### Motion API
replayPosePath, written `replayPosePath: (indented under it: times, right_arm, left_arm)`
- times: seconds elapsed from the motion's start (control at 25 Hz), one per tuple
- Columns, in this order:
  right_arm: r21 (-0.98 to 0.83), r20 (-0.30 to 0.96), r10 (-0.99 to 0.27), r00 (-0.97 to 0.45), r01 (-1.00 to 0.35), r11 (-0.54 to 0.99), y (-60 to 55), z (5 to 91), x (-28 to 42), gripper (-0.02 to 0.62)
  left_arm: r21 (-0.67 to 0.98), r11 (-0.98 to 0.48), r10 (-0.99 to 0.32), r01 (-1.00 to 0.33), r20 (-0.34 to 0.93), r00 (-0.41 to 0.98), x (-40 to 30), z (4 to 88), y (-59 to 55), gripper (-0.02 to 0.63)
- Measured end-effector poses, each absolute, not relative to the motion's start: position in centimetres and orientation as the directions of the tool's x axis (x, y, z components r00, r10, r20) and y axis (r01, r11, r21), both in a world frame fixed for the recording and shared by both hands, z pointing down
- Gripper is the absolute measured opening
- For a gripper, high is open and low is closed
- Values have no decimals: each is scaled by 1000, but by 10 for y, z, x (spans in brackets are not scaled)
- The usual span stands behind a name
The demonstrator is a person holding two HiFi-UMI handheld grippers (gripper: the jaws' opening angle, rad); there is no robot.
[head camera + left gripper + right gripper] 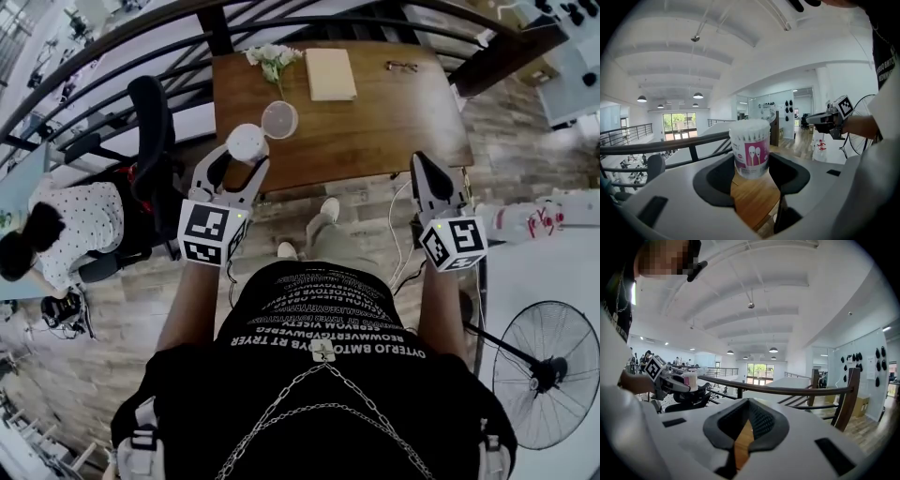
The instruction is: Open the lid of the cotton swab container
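The container [750, 147] is gripped upright between the jaws of the left gripper [242, 161], at the near edge of the table [375, 122]. A round lid [279, 119] is seen lying on the table just beyond. The right gripper [427, 167] is held closed and empty, well apart.

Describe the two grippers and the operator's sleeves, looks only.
The left gripper and right gripper match. Both have white moulded shells and curved jaws lined with black pads, which look ribbed in the right gripper view. Each carries a white cube with black square markers. I can't make out any cable on them. The person wears a black short-sleeved T-shirt with white print and a metal chain.
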State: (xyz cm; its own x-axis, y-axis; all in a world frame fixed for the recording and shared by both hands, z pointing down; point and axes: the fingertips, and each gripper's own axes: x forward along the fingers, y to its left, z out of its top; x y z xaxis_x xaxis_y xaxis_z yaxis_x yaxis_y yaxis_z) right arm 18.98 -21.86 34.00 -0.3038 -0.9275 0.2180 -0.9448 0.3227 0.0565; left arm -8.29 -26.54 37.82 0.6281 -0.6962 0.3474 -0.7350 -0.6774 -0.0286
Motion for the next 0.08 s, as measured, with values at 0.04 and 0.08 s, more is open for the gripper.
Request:
replayPosePath:
  times: [0.04,0.08]
  right_arm:
    - [54,219,-928,-302,-946,321,-218,341,194,15]
    - [52,220,-928,-301,-946,319,-218,341,199,15]
  left_arm:
    - [-28,-681,-692,-732,350,631,-77,380,-266,242]
    - [-27,-684,-689,-729,353,633,-71,381,-266,242]
